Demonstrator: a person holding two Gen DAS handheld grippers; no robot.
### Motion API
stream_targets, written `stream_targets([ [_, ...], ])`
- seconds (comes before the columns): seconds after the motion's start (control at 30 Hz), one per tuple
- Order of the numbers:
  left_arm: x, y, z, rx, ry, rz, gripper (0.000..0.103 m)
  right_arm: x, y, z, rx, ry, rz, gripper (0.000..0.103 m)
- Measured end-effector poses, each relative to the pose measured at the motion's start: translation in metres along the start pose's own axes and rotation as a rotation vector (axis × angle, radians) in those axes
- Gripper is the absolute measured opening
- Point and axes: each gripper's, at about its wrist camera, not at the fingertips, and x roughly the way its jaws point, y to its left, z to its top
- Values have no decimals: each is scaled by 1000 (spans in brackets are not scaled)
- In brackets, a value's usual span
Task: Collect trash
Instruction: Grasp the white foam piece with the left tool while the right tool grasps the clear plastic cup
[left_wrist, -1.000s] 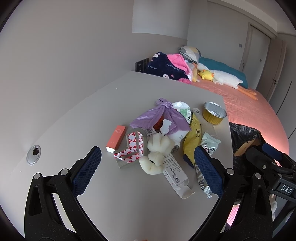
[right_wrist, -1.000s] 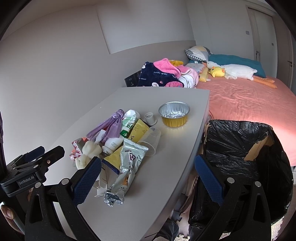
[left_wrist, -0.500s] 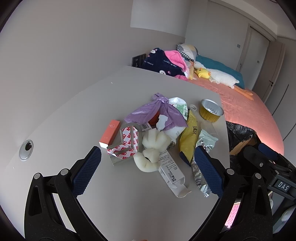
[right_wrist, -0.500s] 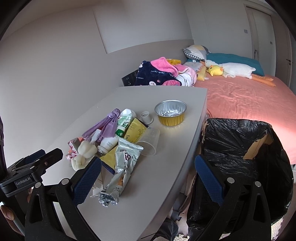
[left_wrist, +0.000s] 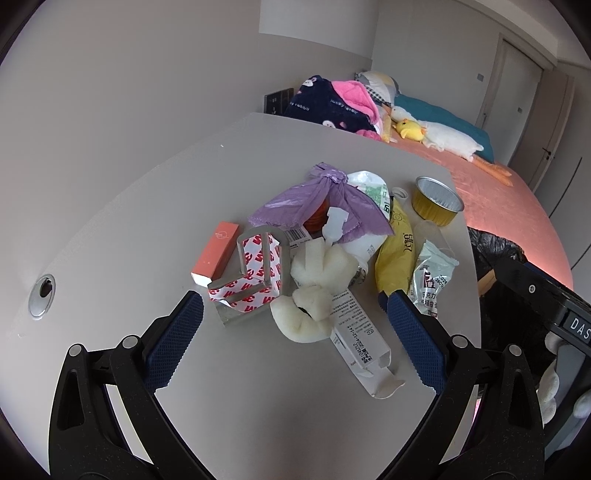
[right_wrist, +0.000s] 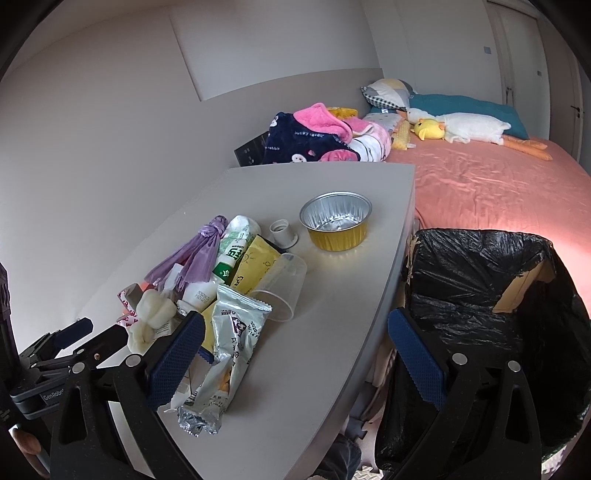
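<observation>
A heap of trash lies on the grey table (left_wrist: 155, 206): a purple plastic bag (left_wrist: 317, 206), an orange box (left_wrist: 216, 253), red-and-white packaging (left_wrist: 255, 280), white foam pieces (left_wrist: 314, 291), a long white carton (left_wrist: 358, 339), a yellow packet (left_wrist: 395, 254), a silver snack wrapper (right_wrist: 232, 343), a clear plastic cup (right_wrist: 282, 291) and a gold foil cup (right_wrist: 336, 219). My left gripper (left_wrist: 291, 343) is open and empty, just short of the foam. My right gripper (right_wrist: 295, 354) is open and empty over the table's near edge beside the wrapper.
A bin lined with a black bag (right_wrist: 491, 306) stands right of the table, against a bed (right_wrist: 498, 184) with clothes and plush toys. A cable hole (left_wrist: 43, 295) sits in the table at left. A small white cap (right_wrist: 282, 232) lies by the foil cup.
Both grippers have moved forward toward the trash heap, which now looks nearer and lower in both views. Both stay open. Nothing on the table has moved.
</observation>
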Motion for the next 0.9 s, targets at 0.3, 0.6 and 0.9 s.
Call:
stream_targets([
  [0.3, 17, -6, 4, 40, 9, 14, 85, 35, -7, 14, 66, 62, 38, 69],
  [0.6, 31, -7, 7, 49, 36, -3, 84, 64, -6, 21, 63, 95, 20, 68],
  [0.9, 41, 4, 7, -2, 35, -99, 78, 91, -3, 21, 57, 145, 11, 58],
])
